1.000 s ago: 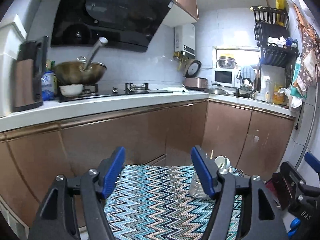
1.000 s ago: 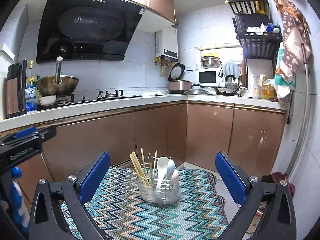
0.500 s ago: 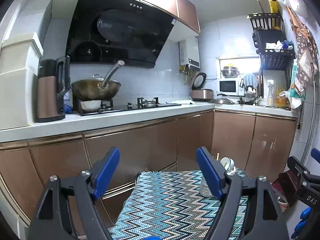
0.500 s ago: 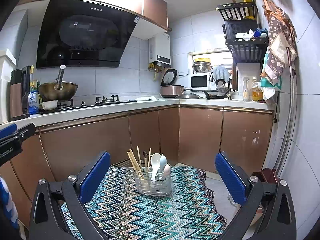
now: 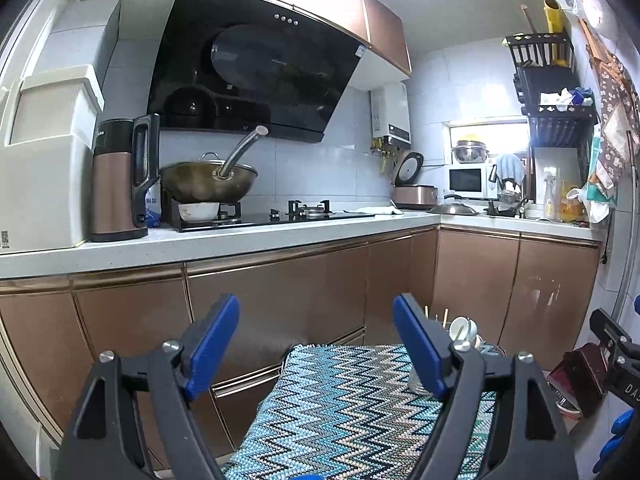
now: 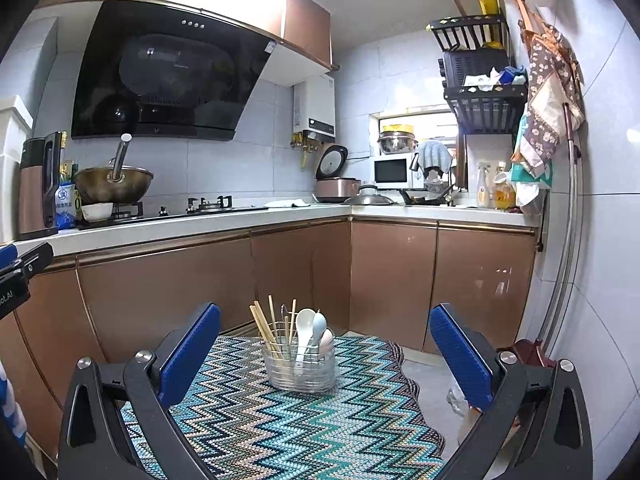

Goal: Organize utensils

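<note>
Through the left wrist we saw our left gripper spread wide and empty over the zigzag mat; its right finger hid most of the utensil holder; through the right wrist our right gripper gaped, empty; the clear utensil holder, with chopsticks and spoons upright, stood on the mat.

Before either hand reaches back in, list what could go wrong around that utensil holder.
1. The holder is light wire with tall chopsticks and spoons standing above its rim; a brush from the jaws could tip it.
2. It sits on a woven mat whose far corner overhangs the floor, so a tug could drag everything.
3. In the left view the holder is mostly hidden behind the left gripper's finger, so reaching from there is partly blind.
</note>
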The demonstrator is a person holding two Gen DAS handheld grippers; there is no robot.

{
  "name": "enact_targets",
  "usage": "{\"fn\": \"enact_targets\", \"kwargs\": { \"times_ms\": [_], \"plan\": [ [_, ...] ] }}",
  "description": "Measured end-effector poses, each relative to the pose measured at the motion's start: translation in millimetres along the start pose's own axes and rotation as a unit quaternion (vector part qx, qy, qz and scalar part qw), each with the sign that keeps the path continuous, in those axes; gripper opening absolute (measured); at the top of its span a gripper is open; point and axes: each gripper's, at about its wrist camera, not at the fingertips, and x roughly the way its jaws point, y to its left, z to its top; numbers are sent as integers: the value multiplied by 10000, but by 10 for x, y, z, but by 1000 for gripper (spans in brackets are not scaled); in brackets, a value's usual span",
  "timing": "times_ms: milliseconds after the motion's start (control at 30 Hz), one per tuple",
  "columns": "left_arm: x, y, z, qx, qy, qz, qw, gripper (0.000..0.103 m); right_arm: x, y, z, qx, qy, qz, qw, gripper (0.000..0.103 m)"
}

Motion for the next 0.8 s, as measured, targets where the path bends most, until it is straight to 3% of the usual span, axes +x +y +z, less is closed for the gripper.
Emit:
{"fn": "enact_targets", "kwargs": {
  "times_ms": [800],
  "plan": [
    [-14,-85,-112,6,141,-157,9998,79,-94,-91,-67,-39,-43,-220,9997,103]
  ]
}}
